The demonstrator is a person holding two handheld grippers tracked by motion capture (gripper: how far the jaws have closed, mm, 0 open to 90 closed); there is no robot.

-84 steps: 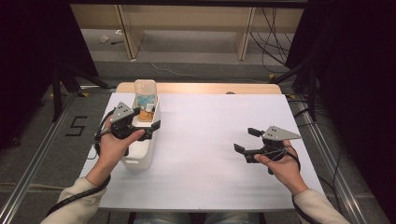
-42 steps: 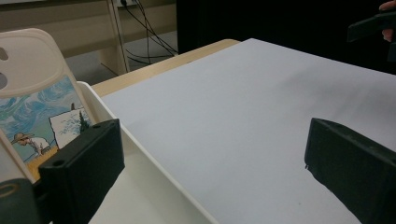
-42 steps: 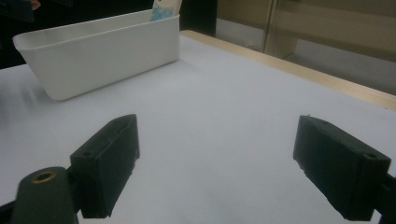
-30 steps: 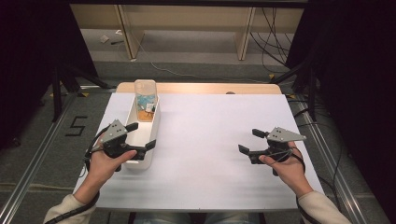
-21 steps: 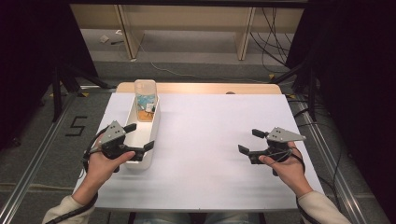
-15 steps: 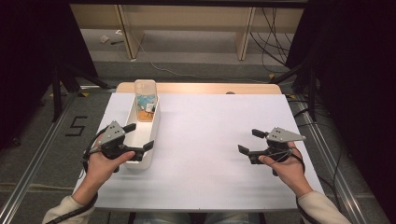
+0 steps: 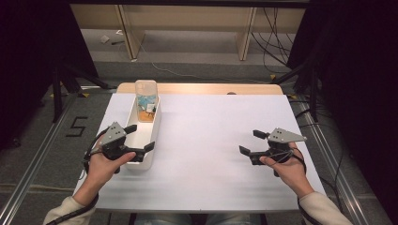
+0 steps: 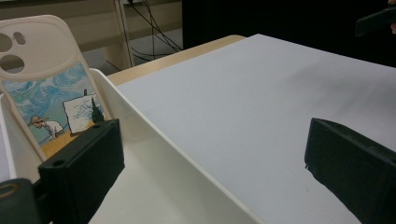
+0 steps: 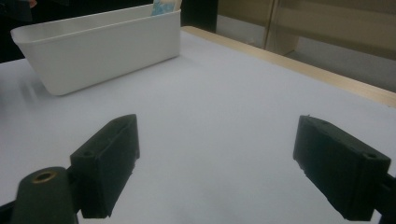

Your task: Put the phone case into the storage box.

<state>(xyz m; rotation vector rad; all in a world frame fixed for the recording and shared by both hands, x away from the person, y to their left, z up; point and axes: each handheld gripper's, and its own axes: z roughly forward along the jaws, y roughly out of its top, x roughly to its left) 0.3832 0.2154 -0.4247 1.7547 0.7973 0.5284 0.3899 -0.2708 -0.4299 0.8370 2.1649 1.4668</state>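
Near the table's left edge, the left gripper [image 7: 139, 137] hovers with jaws spread wide and empty over the near end of a long white bin [image 7: 153, 136]. A phone case [image 8: 46, 88] printed with a painter at an easel leans upright in the bin's far end, toward the far-left corner. Near the right edge, the right gripper [image 7: 250, 143] sits just above the bare white table [image 7: 202, 140], jaws wide, gripping nothing.

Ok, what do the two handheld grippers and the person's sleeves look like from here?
Both the left gripper and the right gripper are black with two blocky black jaws, and each carries a grey three-cornered plate on top. A dark cable trails from each. The person wears light cream sleeves.
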